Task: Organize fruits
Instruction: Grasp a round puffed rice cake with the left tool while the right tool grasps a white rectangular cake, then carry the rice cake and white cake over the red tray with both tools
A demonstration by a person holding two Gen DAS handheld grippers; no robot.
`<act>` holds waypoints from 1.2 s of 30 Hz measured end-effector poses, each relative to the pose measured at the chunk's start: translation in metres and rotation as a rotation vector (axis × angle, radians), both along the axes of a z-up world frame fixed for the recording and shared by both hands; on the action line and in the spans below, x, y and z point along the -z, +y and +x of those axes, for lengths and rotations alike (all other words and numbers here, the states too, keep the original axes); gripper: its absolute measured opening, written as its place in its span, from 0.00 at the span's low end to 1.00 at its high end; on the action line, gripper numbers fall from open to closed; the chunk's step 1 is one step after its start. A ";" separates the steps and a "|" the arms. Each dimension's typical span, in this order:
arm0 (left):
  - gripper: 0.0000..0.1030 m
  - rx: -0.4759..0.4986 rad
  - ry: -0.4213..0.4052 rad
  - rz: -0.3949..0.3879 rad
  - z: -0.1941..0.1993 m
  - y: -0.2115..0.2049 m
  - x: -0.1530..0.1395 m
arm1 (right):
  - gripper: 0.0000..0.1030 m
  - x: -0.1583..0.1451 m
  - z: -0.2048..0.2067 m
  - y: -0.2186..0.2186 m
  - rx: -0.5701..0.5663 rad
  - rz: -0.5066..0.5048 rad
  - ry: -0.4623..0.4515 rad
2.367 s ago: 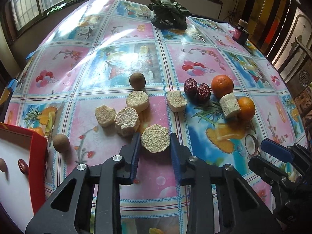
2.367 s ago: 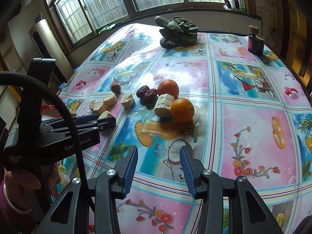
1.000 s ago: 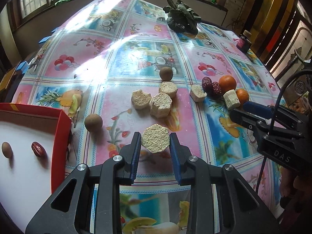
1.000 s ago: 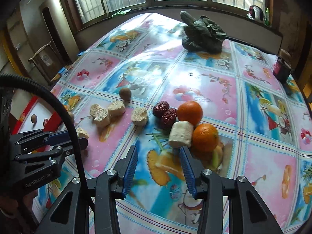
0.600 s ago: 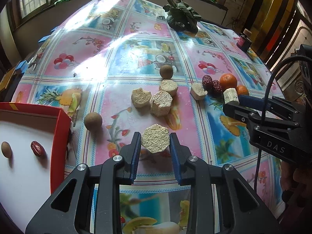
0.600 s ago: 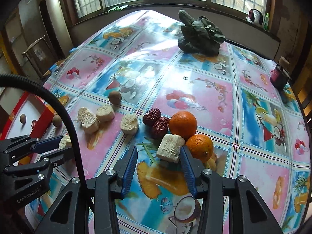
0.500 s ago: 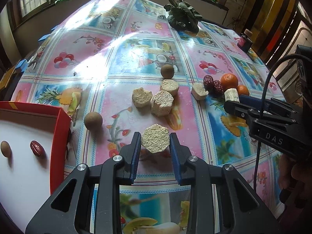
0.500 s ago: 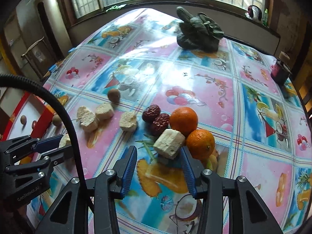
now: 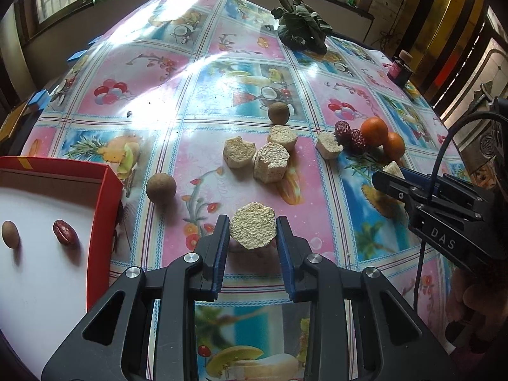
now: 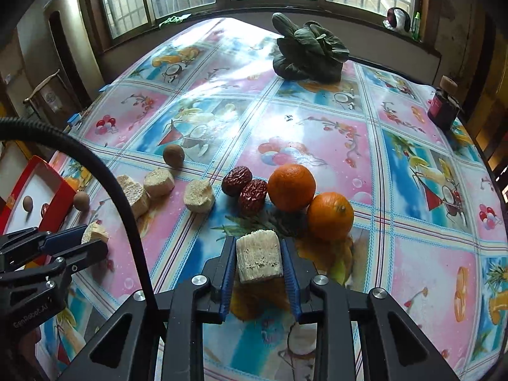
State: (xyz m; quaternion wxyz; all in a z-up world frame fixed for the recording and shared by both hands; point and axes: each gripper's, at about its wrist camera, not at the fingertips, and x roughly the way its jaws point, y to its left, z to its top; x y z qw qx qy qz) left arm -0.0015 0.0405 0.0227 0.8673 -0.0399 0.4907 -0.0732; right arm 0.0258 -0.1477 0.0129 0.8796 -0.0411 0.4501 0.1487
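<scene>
My left gripper (image 9: 253, 235) is shut on a pale sugarcane chunk (image 9: 252, 230) and holds it above the tablecloth. My right gripper (image 10: 259, 262) is shut on another sugarcane chunk (image 10: 258, 258), just in front of two oranges (image 10: 292, 187) (image 10: 330, 212) and two red dates (image 10: 244, 185). Three more cane chunks (image 9: 271, 162) and two brown longans (image 9: 161, 188) (image 9: 278, 113) lie mid-table. A red-rimmed white tray (image 9: 104, 219) at the left holds a longan (image 9: 10, 234) and a date (image 9: 65, 232).
A bunch of dark leafy greens (image 10: 309, 52) lies at the table's far end. A small dark jar (image 10: 443, 103) stands at the far right edge. The right gripper's body (image 9: 444, 219) and cable show at the right of the left wrist view.
My right gripper moved forward to the cane chunk beside the oranges and closed on it. My left gripper kept hold of its chunk and drew back from the pile toward the tray side.
</scene>
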 end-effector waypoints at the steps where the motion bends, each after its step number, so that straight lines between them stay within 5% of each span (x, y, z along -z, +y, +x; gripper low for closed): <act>1: 0.28 0.003 -0.003 -0.002 -0.002 0.000 -0.001 | 0.27 -0.002 -0.005 -0.001 -0.002 0.014 -0.001; 14: 0.27 -0.002 -0.058 0.018 -0.041 0.014 -0.023 | 0.27 -0.022 -0.064 0.019 -0.061 0.145 -0.046; 36: 0.28 -0.127 -0.147 0.103 -0.085 0.082 -0.046 | 0.26 -0.050 -0.107 0.107 -0.256 0.135 -0.085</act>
